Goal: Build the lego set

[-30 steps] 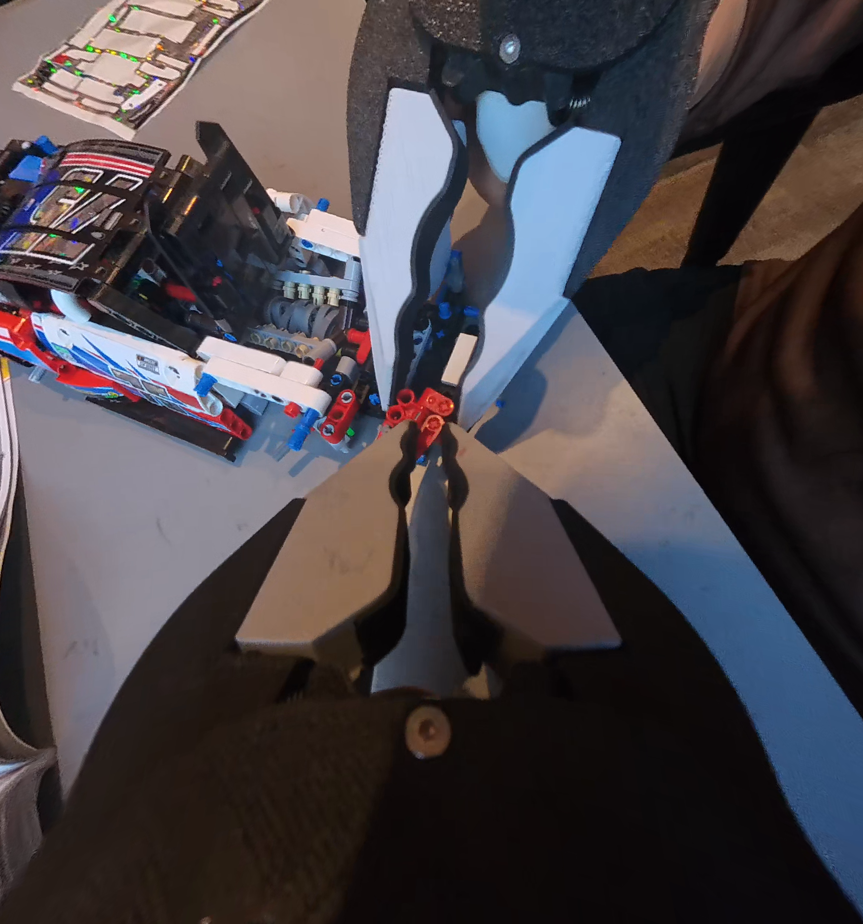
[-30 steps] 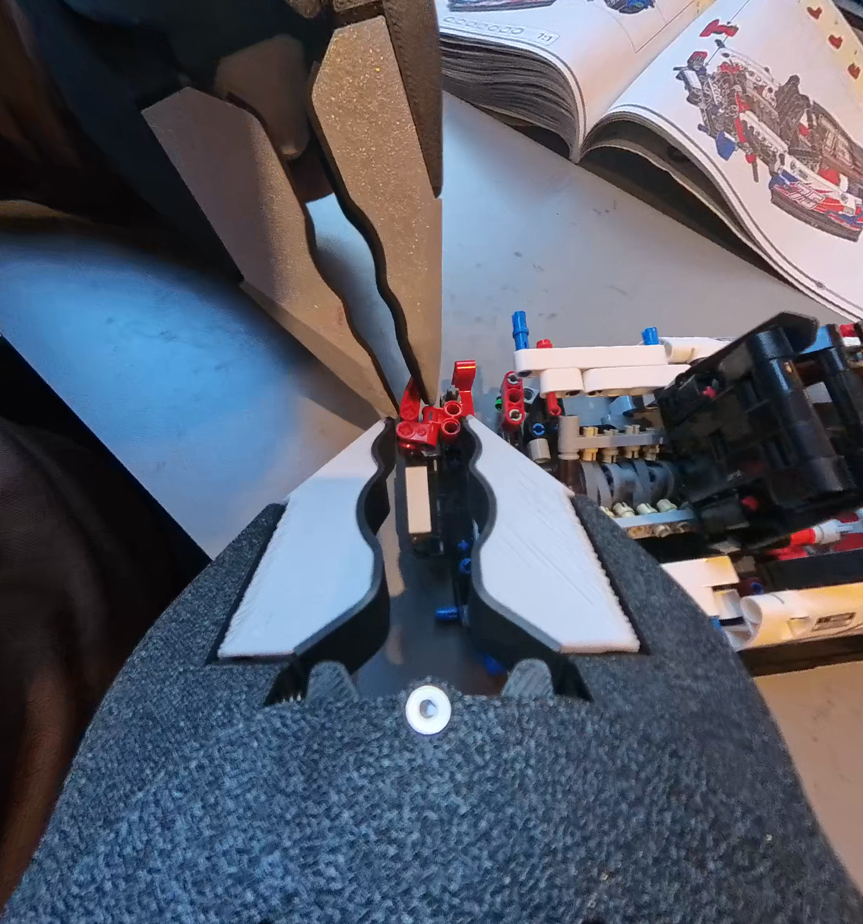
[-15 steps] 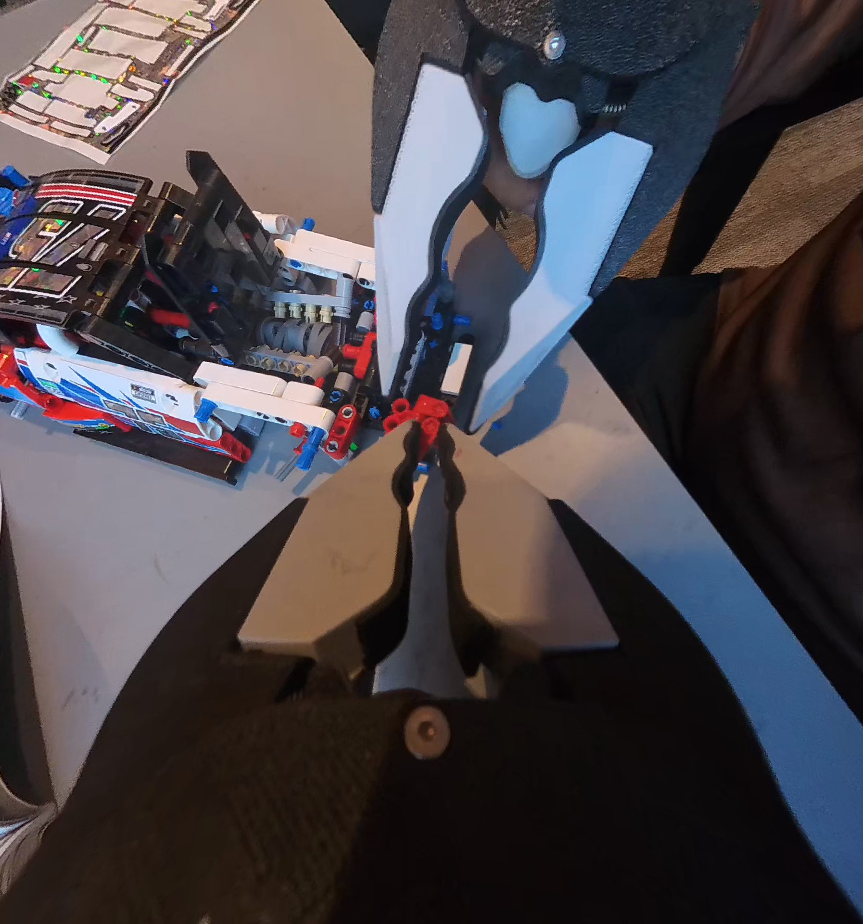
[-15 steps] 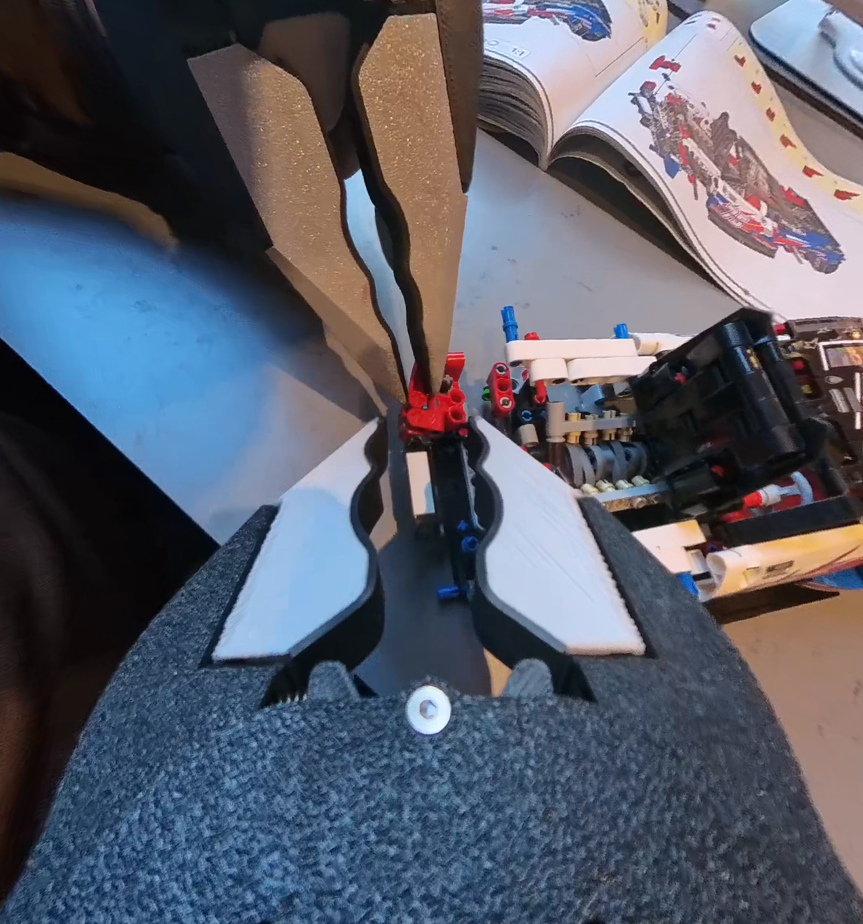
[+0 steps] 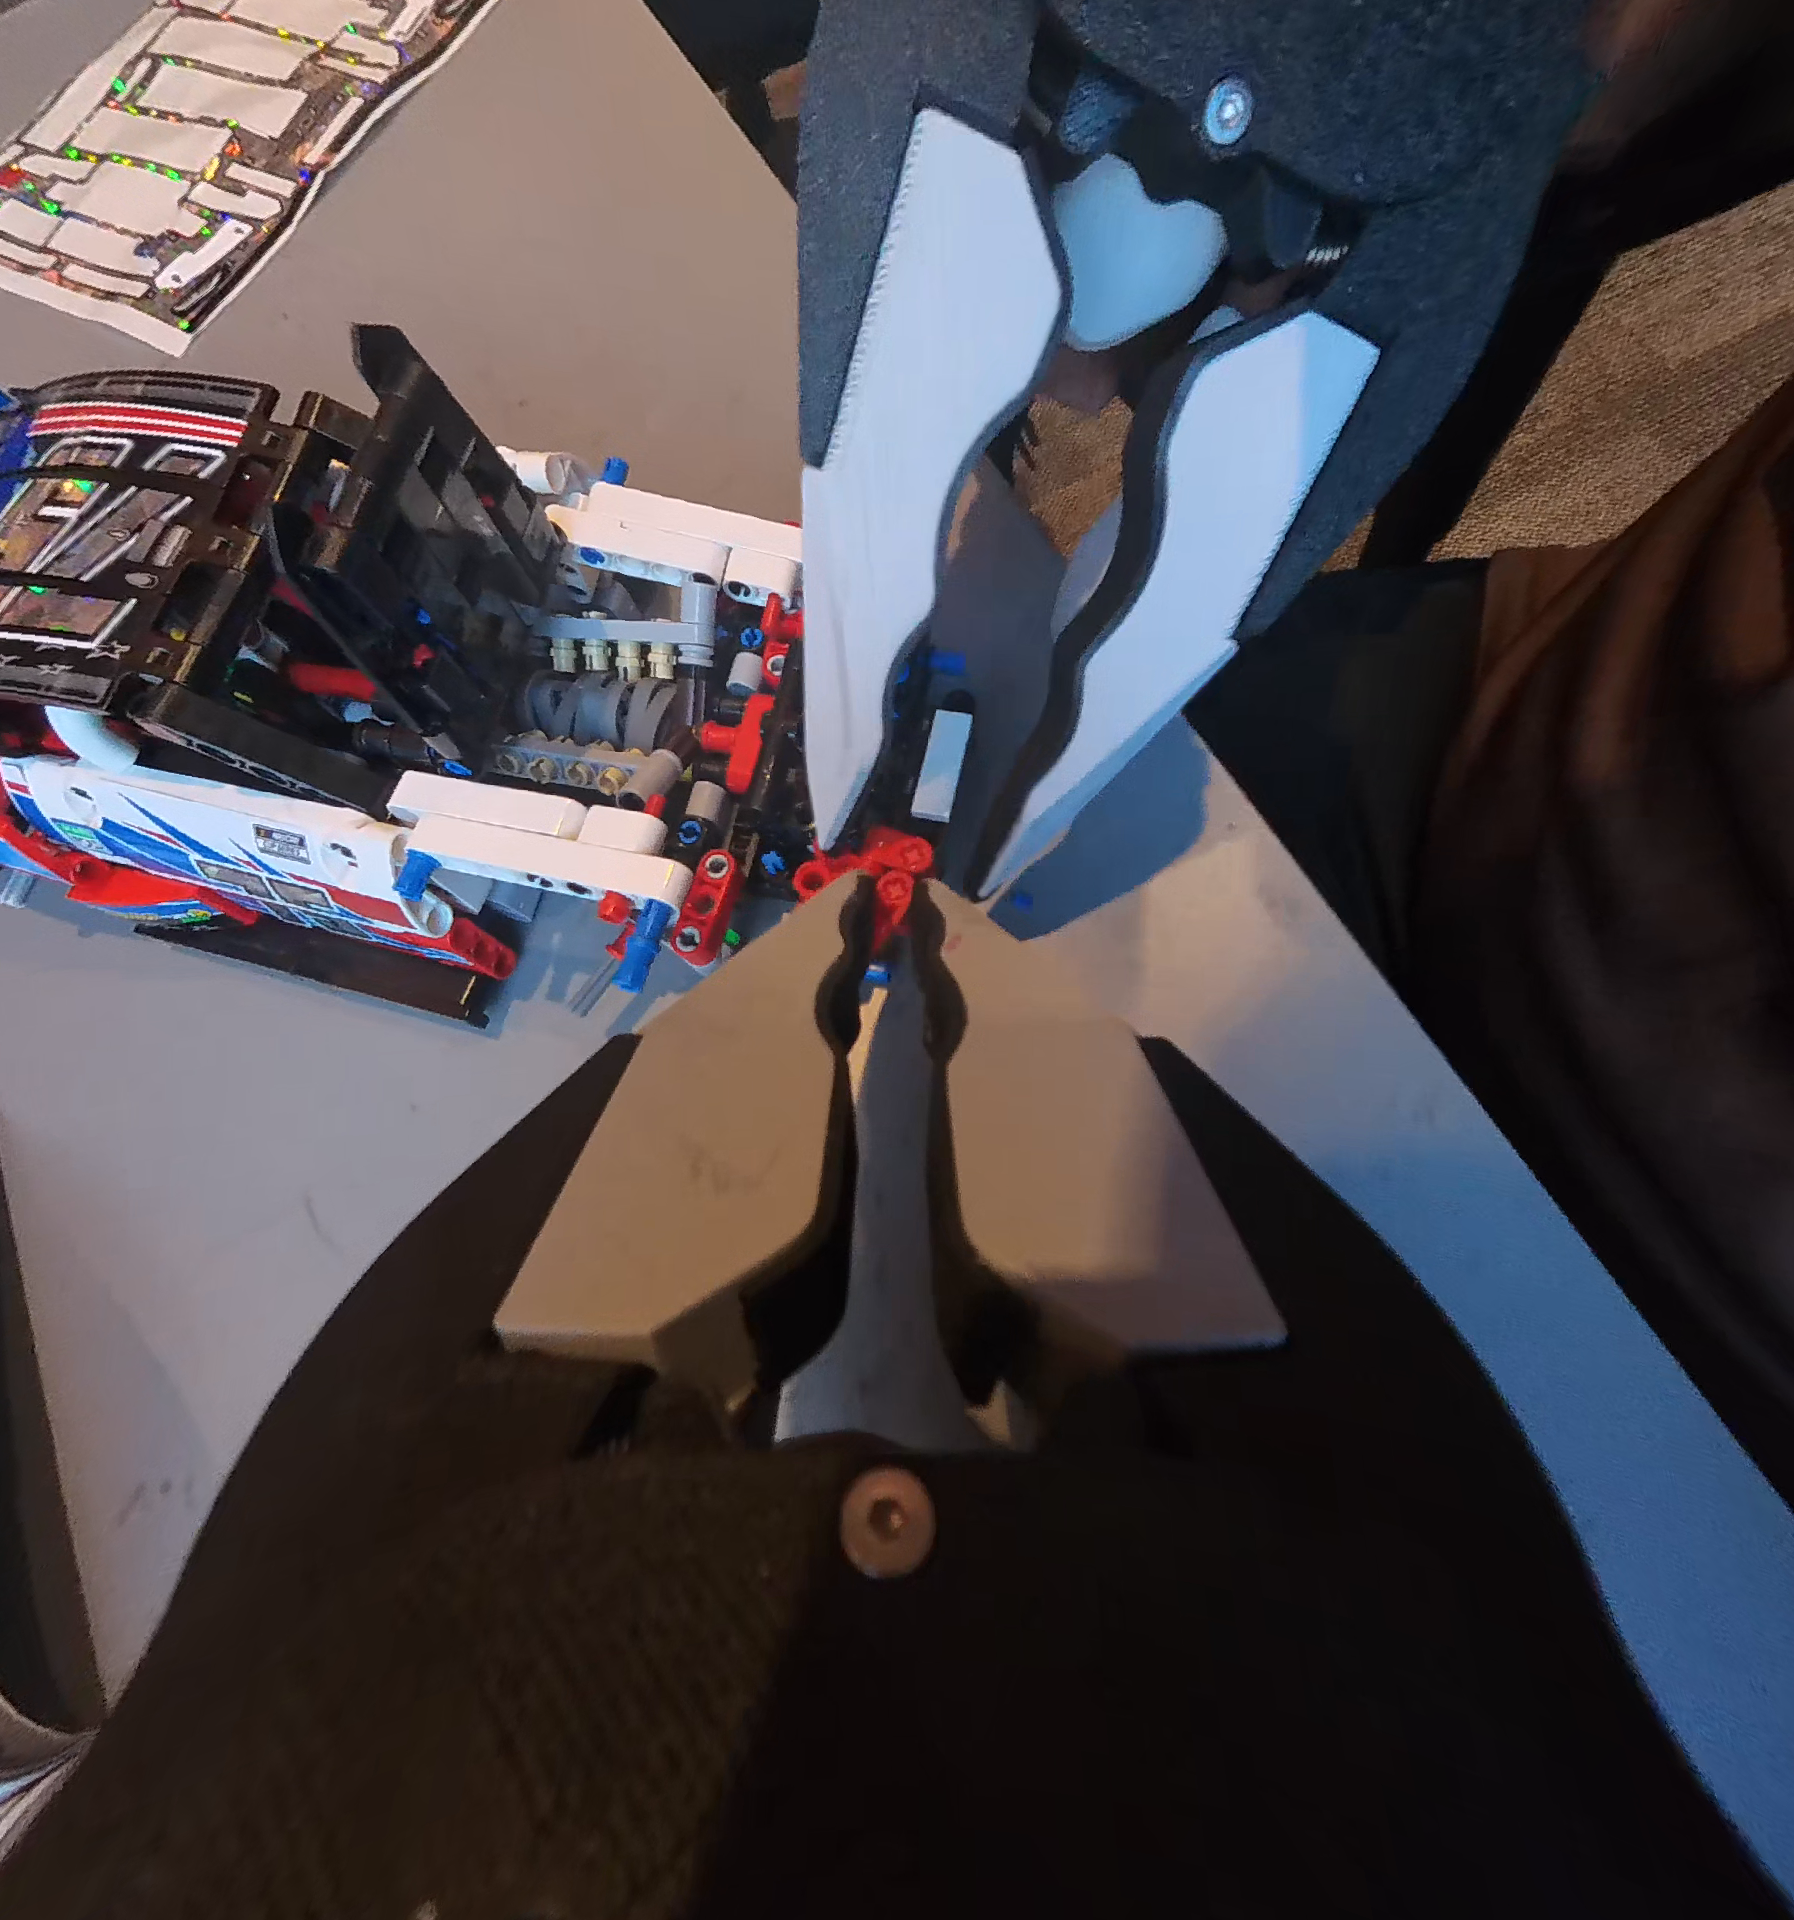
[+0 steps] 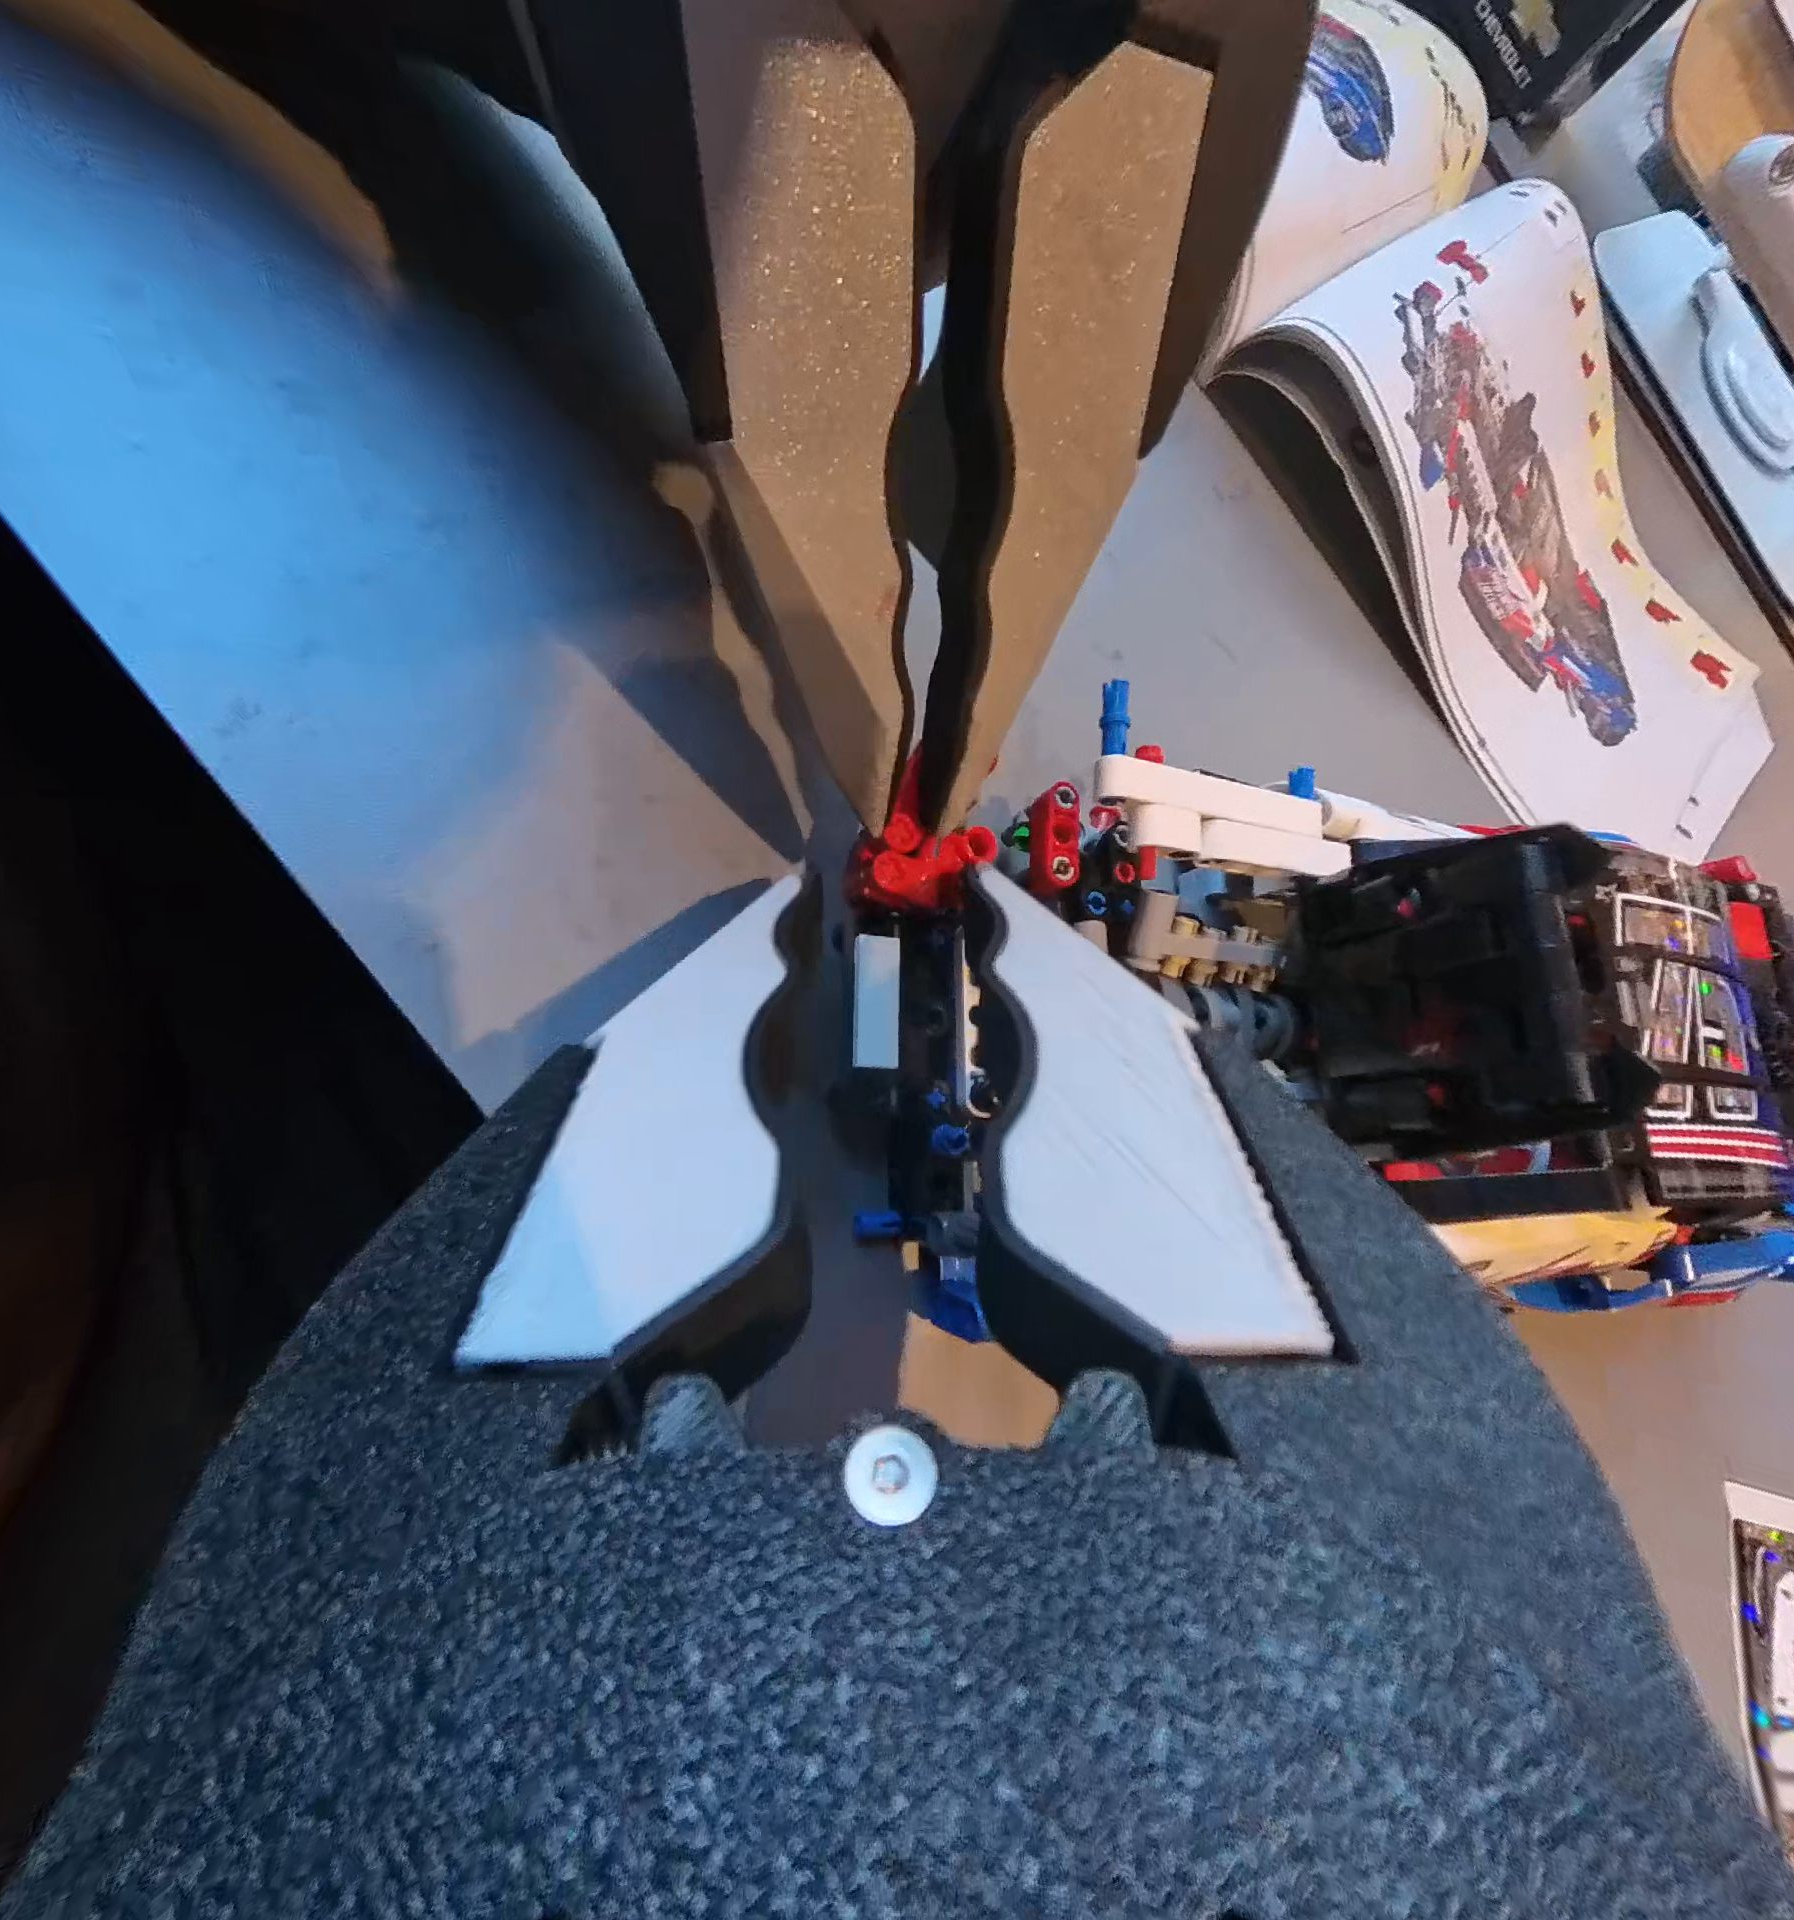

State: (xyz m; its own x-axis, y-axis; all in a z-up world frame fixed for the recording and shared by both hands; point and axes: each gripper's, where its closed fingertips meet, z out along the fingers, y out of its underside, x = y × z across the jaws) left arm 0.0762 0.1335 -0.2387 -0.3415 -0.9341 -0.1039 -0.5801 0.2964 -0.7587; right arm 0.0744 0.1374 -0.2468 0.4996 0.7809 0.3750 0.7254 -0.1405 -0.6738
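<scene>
The step in hand seems to be joining a small red piece (image 5: 877,883) to the end of a black sub-assembly (image 6: 924,1049). The left gripper (image 5: 888,920), with grey fingers, is nearly closed and pinches the red piece at its tips. The right gripper (image 6: 888,904), with white fingers, is partly closed around the black sub-assembly, which lies along the gap between its 2 fingers; I judge it is holding it, though the contact at the finger walls is not fully clear. The 2 grippers point at each other, tip to tip, and the red piece sits exactly where they meet, touching the end of the black sub-assembly.

The half-built car (image 5: 280,665) stands on the grey table (image 5: 249,1143), just beside the meeting point. An open instruction book (image 6: 1495,499) lies further back, and a sticker sheet (image 5: 176,156) lies beyond the car.

The next move probably calls for a straight push of the red piece along the axis of the black part, while the right gripper holds firm. The pins must be lined with the holes first; I cannot tell from here if they already are.
</scene>
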